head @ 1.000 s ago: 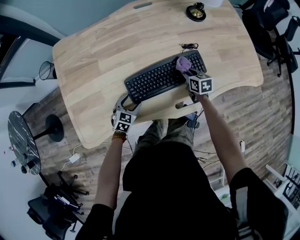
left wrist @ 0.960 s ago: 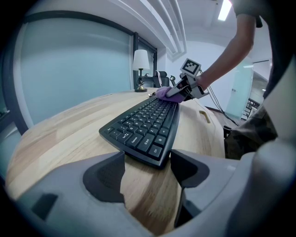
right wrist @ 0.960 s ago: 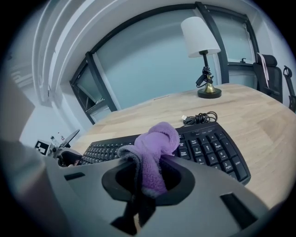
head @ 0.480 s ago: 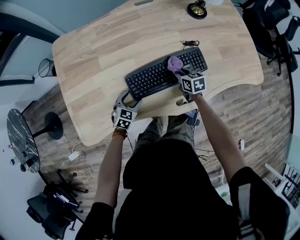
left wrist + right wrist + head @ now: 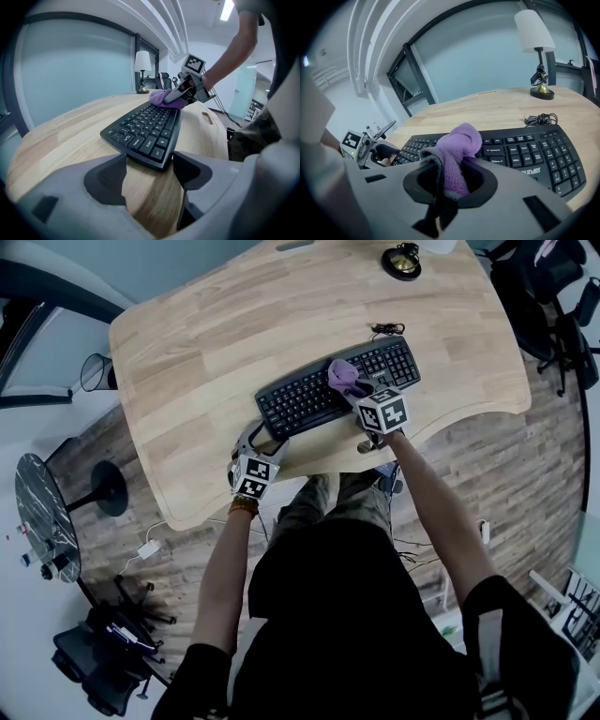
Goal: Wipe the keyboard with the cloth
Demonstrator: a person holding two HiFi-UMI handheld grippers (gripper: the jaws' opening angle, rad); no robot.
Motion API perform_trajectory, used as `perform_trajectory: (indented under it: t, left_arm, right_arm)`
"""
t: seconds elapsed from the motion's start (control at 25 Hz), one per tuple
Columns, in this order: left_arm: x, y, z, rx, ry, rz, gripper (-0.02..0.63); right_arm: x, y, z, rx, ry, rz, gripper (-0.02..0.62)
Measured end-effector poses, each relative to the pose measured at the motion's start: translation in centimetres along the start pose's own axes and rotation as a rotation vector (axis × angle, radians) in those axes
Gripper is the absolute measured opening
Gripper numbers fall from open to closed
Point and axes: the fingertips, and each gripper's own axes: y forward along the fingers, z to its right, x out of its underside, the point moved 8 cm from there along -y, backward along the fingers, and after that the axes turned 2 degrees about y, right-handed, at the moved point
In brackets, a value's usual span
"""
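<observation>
A black keyboard (image 5: 309, 397) lies slantwise near the front edge of the wooden desk (image 5: 197, 352). My right gripper (image 5: 355, 392) is shut on a purple cloth (image 5: 343, 376), which rests on the keys right of the keyboard's middle. The right gripper view shows the cloth (image 5: 457, 152) bunched between the jaws over the keyboard (image 5: 525, 150). My left gripper (image 5: 260, 441) is open at the keyboard's near left corner. In the left gripper view that corner of the keyboard (image 5: 145, 131) sits between the fingertips of the left gripper (image 5: 150, 171), with the cloth (image 5: 164, 97) farther along.
A lamp (image 5: 401, 261) stands at the desk's far right, its shade (image 5: 536, 32) visible in the right gripper view. A coiled cable (image 5: 383, 330) lies behind the keyboard. Office chairs (image 5: 553, 296) stand right of the desk, a round side table (image 5: 42, 521) to the left.
My right gripper has slid the cloth leftward along the keys, from the right end toward the middle. The left gripper has stayed at the keyboard's corner.
</observation>
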Motion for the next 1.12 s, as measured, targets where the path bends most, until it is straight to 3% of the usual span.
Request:
perform_trajectory:
  t: [0.68,1.0,1.12]
  left_arm:
    - [0.0,-0.2,0.0,-0.001,0.0,-0.002,0.324]
    - [0.1,-0.2,-0.1,0.006,0.003,-0.006,0.324]
    - [0.2,-0.1,-0.1,0.005,0.0,-0.002,0.324]
  right_arm:
    - [0.1,3.4,-6.3,-0.075,-0.014,-0.015,0.061]
    - [0.4,5.9,-11.4,-0.175,-0.069,-0.056,0.061]
    - [0.6,6.6,-13.5,-0.206,-0.169,-0.083,0.061]
